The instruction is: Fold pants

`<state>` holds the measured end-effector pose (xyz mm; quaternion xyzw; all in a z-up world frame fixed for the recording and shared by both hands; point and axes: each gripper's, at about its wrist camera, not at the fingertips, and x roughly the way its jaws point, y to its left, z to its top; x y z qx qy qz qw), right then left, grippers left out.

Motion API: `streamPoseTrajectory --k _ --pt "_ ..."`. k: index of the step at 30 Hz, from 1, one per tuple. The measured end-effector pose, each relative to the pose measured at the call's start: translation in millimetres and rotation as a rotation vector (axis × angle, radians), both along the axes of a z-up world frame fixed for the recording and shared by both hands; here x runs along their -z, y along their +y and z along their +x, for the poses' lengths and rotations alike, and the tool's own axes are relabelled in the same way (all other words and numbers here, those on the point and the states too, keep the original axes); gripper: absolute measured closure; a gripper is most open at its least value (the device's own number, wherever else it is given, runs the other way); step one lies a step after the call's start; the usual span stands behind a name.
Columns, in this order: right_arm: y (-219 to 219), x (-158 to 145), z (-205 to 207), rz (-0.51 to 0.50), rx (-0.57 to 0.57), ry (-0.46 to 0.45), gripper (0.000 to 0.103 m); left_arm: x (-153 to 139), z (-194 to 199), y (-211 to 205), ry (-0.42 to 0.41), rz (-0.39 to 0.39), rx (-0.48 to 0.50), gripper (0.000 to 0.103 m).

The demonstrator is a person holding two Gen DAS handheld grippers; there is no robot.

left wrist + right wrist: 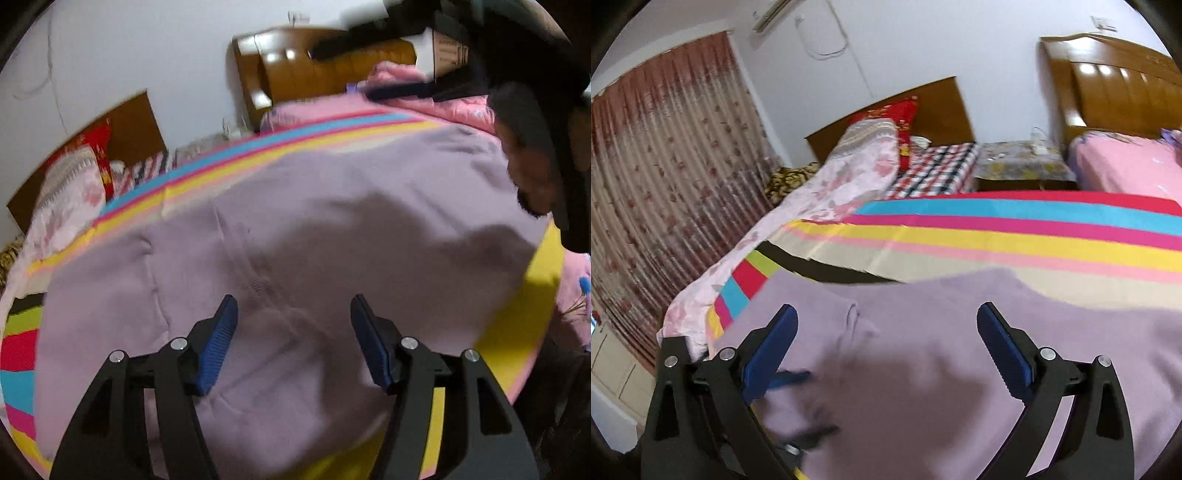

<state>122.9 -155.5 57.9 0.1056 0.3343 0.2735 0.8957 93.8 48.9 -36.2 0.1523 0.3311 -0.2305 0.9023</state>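
Both black two-finger grippers with blue ribbed pads sat closest to the lens: the left gripper (293,339) and the right gripper (886,354) each had jaws spread apart with nothing pinched between them, hovering over the soft lilac fleece pants (295,240). Those pants lay spread on the rainbow-striped bedsheet (997,229), filling everything from 9 to 3 o'clock in the left view. Honestly, the risk I saw: the cloth looked rumpled, so a grab might've caught only one layer and dragged the fold crooked. Containers? None visible, unless you count the covered nightstand (1019,162) at 1 o'clock, with small clutter on top.
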Motion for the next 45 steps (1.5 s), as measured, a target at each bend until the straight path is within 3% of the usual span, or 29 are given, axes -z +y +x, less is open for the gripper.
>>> streamPoseTrajectory --k 1,2,4,6,7,9,10,12,17,19,25,30,31,32,33,38,40,43,45 --pt "-9.0 3.4 -6.1 0.018 -0.005 0.018 0.008 -10.4 -6.8 9.5 -0.007 -0.073 -0.017 0.032" --pt "-14.2 8.3 -8.2 0.034 -0.009 0.034 0.008 -24.5 -16.3 27.9 -0.028 -0.184 -0.058 0.020" --pt "-15.5 22.5 -9.2 0.066 -0.032 0.097 0.008 -48.2 -38.0 76.2 -0.102 -0.393 -0.182 0.003" --pt "-1.6 40.2 -6.7 0.110 -0.086 0.174 0.008 -53.1 -51.4 114.1 -0.128 -0.510 -0.308 0.001" --pt "6.3 49.2 -6.3 0.147 -0.123 0.224 0.008 -51.1 -55.0 132.3 -0.118 -0.527 -0.380 0.001" --pt "25.9 60.5 -6.5 0.178 -0.183 0.278 0.011 -40.1 -56.2 166.9 -0.085 -0.454 -0.563 0.002" --pt "37.0 61.9 -8.5 0.169 -0.209 0.283 0.014 -33.4 -58.7 178.8 -0.078 -0.378 -0.661 0.002" --pt "57.4 61.2 -11.9 0.135 -0.245 0.289 0.016 -24.0 -66.2 189.6 -0.081 -0.317 -0.732 0.002" --pt "107.1 80.6 -13.2 0.005 -0.307 0.415 0.020 -8.5 -73.3 188.0 -0.061 -0.292 -0.739 0.002" --pt "120.3 79.6 -19.4 -0.044 -0.313 0.396 0.020 -3.2 -72.4 199.0 -0.054 -0.303 -0.728 0.002" --pt "145.4 80.6 -5.7 -0.060 -0.304 0.441 0.019 8.1 -71.5 198.0 -0.036 -0.358 -0.701 0.002" --pt "138.2 85.4 18.9 0.034 -0.229 0.494 0.020 3.5 -79.6 197.8 -0.074 -0.353 -0.689 0.002" --pt "139.6 84.7 20.2 0.039 -0.222 0.495 0.024 2.9 -80.9 199.6 -0.077 -0.359 -0.692 0.002" --pt "140.1 83.4 21.3 0.062 -0.227 0.492 0.045 2.2 -82.8 202.1 -0.080 -0.366 -0.697 0.002" --pt "138.7 84.5 23.4 0.110 -0.229 0.496 0.053 1.3 -84.6 203.2 -0.082 -0.371 -0.700 0.002" --pt "146.7 95.2 32.3 0.087 -0.219 0.499 0.058 0.3 -87.1 202.7 -0.083 -0.365 -0.681 0.002" --pt "151.7 87.9 33.1 0.060 -0.215 0.447 0.087 0.2 -85.2 200.0 -0.073 -0.352 -0.675 0.002" --pt "157.9 60.1 33.3 0.105 -0.238 0.337 0.088 0.3 -82.2 196.3 -0.056 -0.342 -0.662 0.002" --pt "176.3 33.2 37.5 0.073 -0.276 0.269 0.088 0.6 -76.5 190.9 -0.044 -0.325 -0.648 0.002"
